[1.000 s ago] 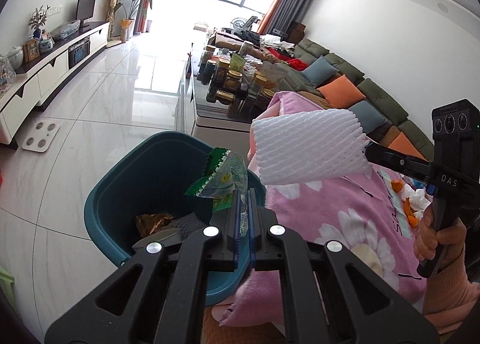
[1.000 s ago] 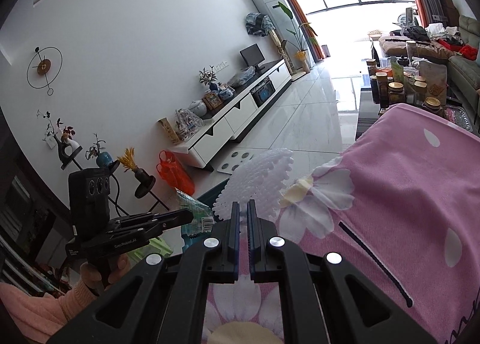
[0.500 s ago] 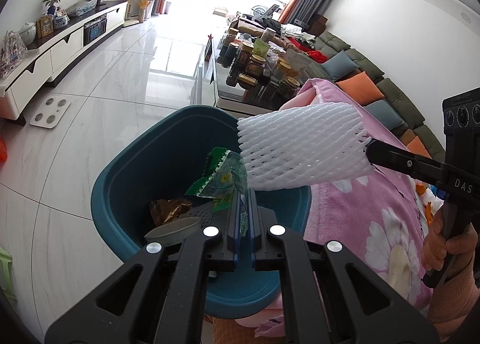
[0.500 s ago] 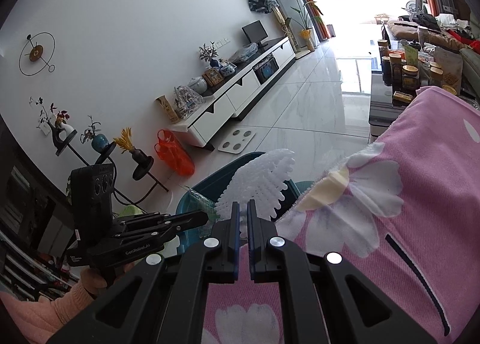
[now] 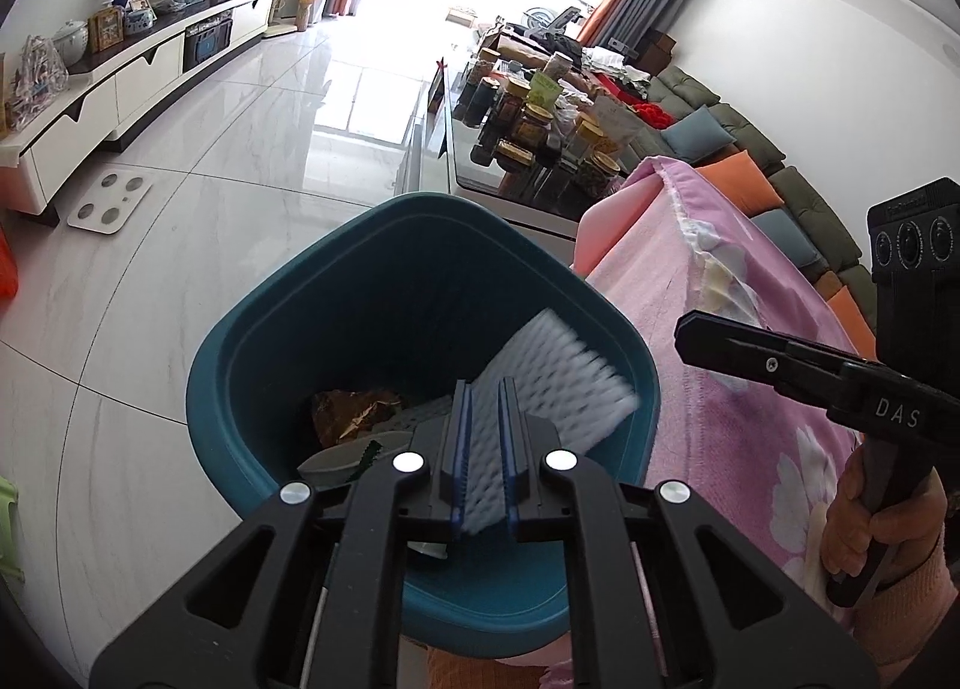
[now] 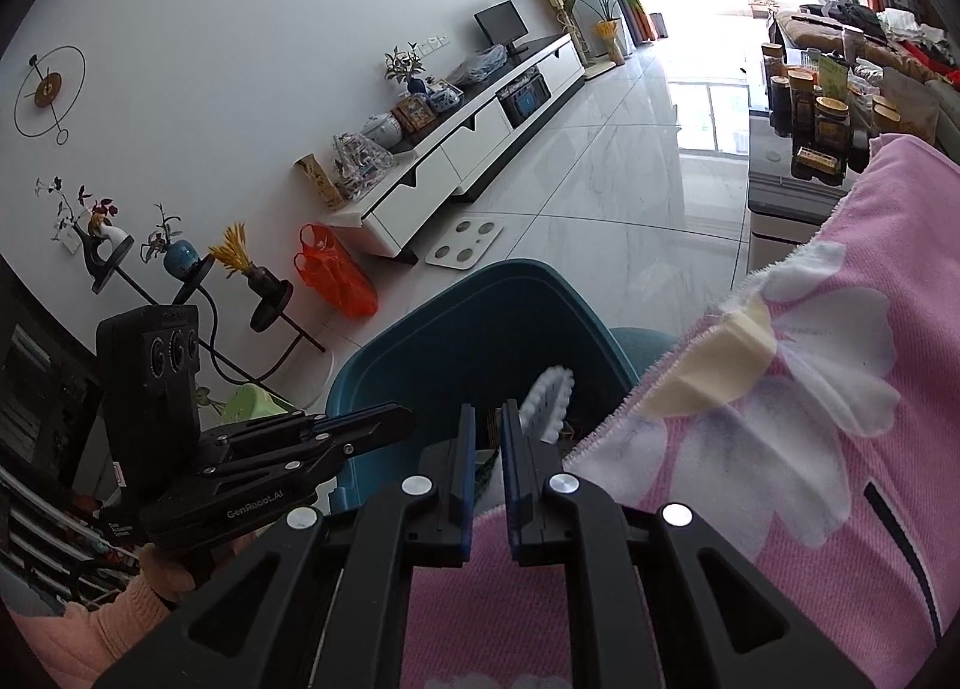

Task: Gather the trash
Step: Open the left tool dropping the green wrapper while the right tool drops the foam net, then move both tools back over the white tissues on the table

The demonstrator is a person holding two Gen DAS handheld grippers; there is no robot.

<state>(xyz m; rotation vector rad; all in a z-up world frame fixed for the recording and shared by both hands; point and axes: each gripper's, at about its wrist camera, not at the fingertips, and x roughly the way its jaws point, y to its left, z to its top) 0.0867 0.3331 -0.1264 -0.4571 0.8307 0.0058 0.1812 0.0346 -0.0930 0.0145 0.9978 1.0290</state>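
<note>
A teal trash bin [image 5: 384,293] stands on the floor beside the pink flowered blanket [image 5: 732,341]. A white foam fruit net [image 5: 558,383] is blurred and falling inside the bin, also in the right wrist view [image 6: 547,401]. A brown wrapper [image 5: 354,413] and a green-edged wrapper [image 5: 369,452] lie in the bin. My left gripper [image 5: 485,389] hangs over the bin, slightly open and empty. My right gripper [image 6: 485,419] is slightly open and empty at the bin's rim [image 6: 498,269]; it also shows in the left wrist view [image 5: 690,332].
A glass coffee table with several jars [image 5: 540,131] stands behind the bin. A white TV cabinet [image 5: 138,83] runs along the left wall. A white scale [image 5: 111,197] lies on the tile floor. An orange bag [image 6: 333,272] and plant stands [image 6: 264,293] are near the wall.
Both grippers opened over the bin. The green wrapper dropped from the left gripper and the white foam net left the right gripper; both are now in the bin.
</note>
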